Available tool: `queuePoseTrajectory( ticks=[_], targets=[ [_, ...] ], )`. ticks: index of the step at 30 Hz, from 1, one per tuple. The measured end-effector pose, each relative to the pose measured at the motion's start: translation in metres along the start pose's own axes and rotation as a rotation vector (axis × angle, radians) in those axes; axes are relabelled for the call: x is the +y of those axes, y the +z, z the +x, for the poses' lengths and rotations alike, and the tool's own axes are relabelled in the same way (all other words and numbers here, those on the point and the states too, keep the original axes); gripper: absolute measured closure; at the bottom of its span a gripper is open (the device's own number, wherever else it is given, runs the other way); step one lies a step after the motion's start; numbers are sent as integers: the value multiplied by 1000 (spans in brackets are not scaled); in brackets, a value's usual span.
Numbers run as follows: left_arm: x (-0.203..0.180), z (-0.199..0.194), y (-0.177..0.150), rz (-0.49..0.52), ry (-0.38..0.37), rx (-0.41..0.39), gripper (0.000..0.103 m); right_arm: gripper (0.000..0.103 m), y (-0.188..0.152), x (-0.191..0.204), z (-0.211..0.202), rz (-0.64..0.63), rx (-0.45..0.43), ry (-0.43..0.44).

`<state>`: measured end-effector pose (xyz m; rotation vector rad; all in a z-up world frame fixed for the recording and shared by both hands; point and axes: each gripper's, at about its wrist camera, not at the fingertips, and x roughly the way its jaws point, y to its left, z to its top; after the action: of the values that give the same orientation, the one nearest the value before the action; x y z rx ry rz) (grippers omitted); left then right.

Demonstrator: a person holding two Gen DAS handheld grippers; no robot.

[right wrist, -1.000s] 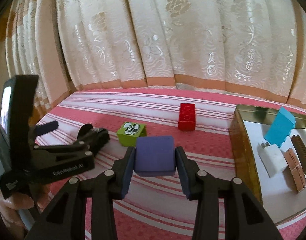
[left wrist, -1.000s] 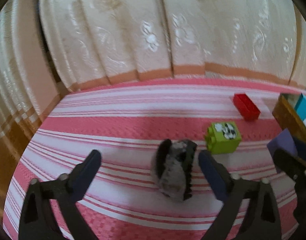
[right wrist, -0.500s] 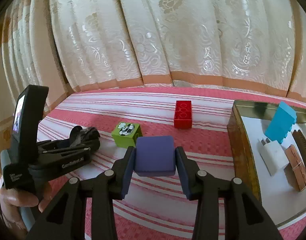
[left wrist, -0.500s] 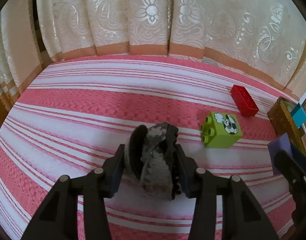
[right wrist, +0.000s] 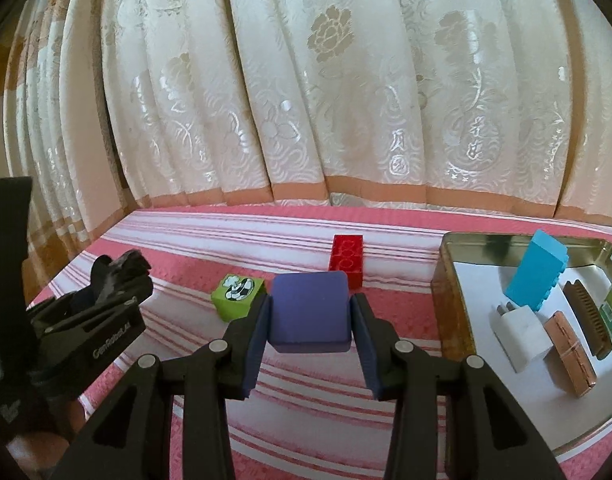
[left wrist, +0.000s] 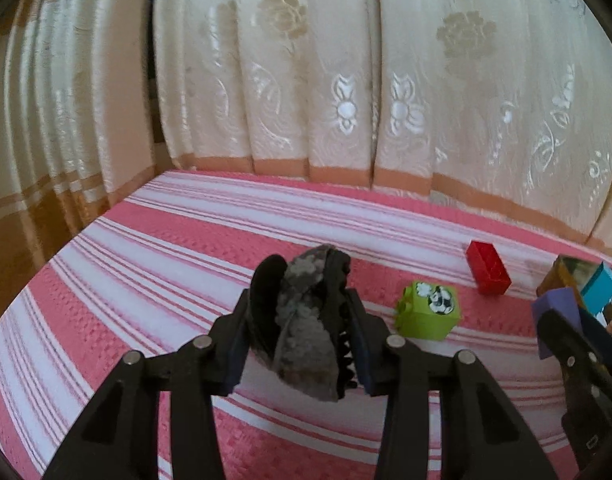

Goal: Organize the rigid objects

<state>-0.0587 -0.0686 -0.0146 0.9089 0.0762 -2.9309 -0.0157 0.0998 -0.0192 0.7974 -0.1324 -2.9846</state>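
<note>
While both claws carry a load, the surface under them, a pink-and-white striped cloth (right wrist: 306,392), reads as a bed or a bench; which one cannot be told. All places below are given from the metal tin (right wrist: 452,300).

Curtain (right wrist: 306,100), one: hangs along the far side, behind the tin.
Metal tin, one: open, already holding a blue block (right wrist: 536,276), a white charger plug (right wrist: 520,334), a copper-coloured case (right wrist: 570,354), a brown comb (right wrist: 586,318) and a green card, partly cut off.
Purple block (right wrist: 310,312), one: just left of the tin, pinched by the right claw (right wrist: 310,320).
Red brick (right wrist: 346,258), one: left of the tin, farther back, lying on the cloth.
Green brick (right wrist: 238,296), one: left of the red brick, on the cloth.
Black hair clip (left wrist: 306,320), one: farthest left of the tin, between the pads of the left claw (left wrist: 302,344), whose jaws are closing on it; it looks lifted off the cloth.

Handling note: the clip's teeth and curved back could let it twist, so carry it level over the tin wall and lower it into a bare patch before letting go.
</note>
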Motion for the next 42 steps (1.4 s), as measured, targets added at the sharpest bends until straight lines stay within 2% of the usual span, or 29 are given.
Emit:
queuePoseTrajectory(
  ticks=[6,17,42],
  targets=[
    [0,-8,1,-2,43,-65,60,59,1,-2,-5,2,-22,-10],
    [-5,-20,-2,-6,69,-109,60,59,-1,-6,-19,-18,-66,-28],
    [-39,-36,-11,27,47,-132,60,59,-1,-28,-52,-82,-172,-88]
  ],
)
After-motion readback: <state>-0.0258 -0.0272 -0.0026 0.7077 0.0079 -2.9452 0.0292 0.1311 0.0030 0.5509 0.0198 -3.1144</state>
